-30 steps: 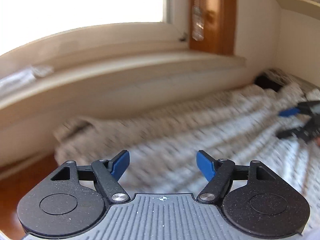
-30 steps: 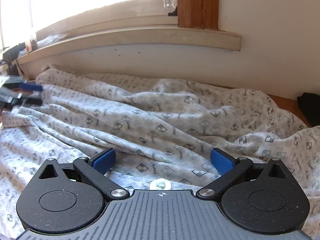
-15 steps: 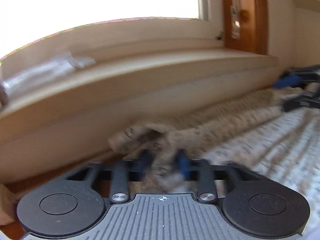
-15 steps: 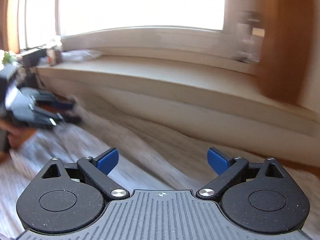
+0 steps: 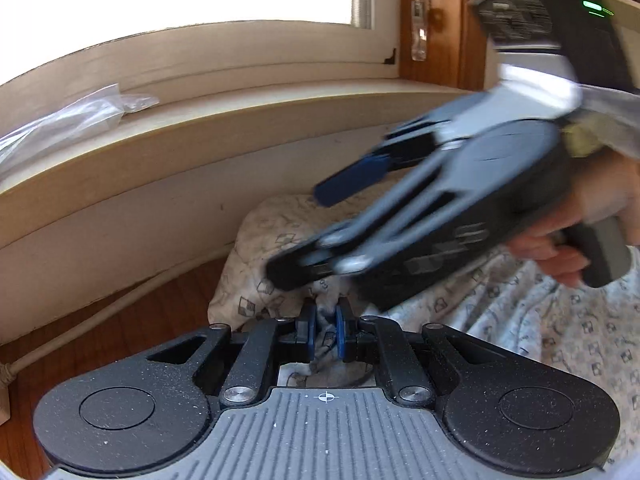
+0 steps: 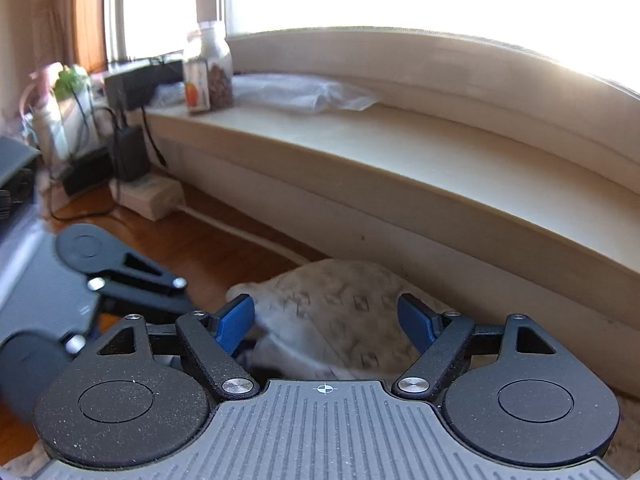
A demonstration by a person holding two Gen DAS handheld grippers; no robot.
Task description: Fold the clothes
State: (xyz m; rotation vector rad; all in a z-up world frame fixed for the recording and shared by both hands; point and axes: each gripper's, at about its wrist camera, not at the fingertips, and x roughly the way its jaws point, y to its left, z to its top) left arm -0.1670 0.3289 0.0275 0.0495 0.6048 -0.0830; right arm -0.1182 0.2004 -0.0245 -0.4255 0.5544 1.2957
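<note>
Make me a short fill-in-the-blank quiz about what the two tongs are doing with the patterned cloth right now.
1. The left tongs are ____ on a bunch of the patterned cloth.
2. The right tongs have their blue fingers ____, gripping nothing.
3. The clear plastic bag lies on the ____.

Missing words: shut; open; windowsill
</note>
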